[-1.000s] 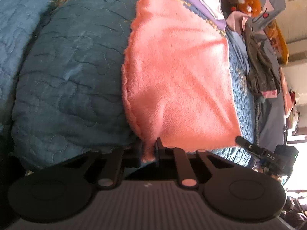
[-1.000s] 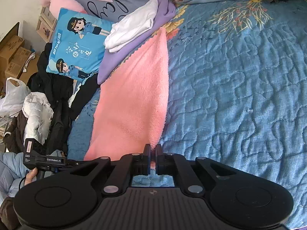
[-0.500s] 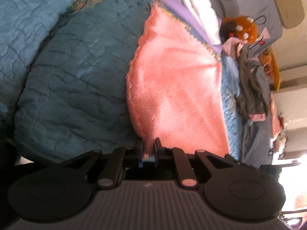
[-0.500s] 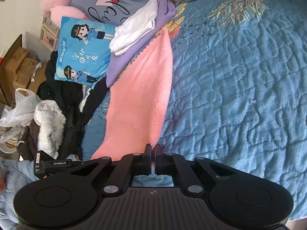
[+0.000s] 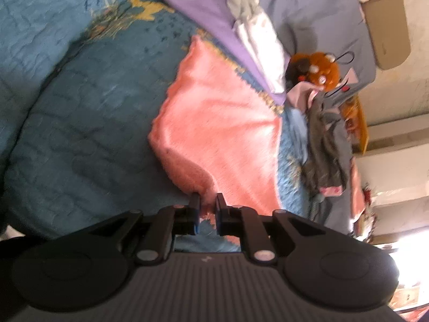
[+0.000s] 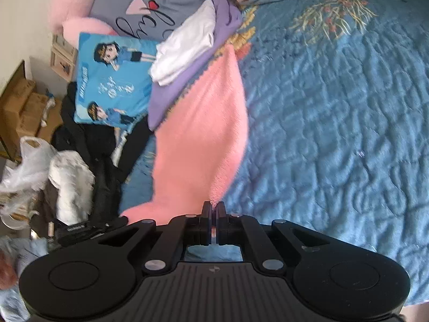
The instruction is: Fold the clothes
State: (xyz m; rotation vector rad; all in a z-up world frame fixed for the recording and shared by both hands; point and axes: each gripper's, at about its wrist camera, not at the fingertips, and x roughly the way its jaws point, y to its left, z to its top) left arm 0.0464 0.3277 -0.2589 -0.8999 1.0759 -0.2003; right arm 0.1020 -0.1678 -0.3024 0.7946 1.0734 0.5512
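A fluffy pink garment (image 5: 222,123) lies stretched over the blue quilted bedspread (image 5: 80,123). My left gripper (image 5: 206,198) is shut on its near left corner, where the cloth bunches and lifts off the bed. In the right wrist view the same pink garment (image 6: 203,139) runs away from me as a long strip. My right gripper (image 6: 214,204) is shut on its other near corner, the fingers almost touching. The far end of the garment rests against a folded purple garment (image 6: 187,69) with a folded white one (image 6: 185,45) on top.
A blue cartoon-print cushion (image 6: 112,80), dark clothes and white bags (image 6: 40,166) crowd the floor beside the bed. An orange plush toy (image 5: 316,69) and a heap of brown-grey clothes (image 5: 327,150) lie near a grey pillow (image 5: 316,13). Bare quilt (image 6: 335,134) spreads to the right.
Both grippers have pulled the near pink corners up and toward the far end. The near edge has lifted and curled, and the visible pink area looks shorter.
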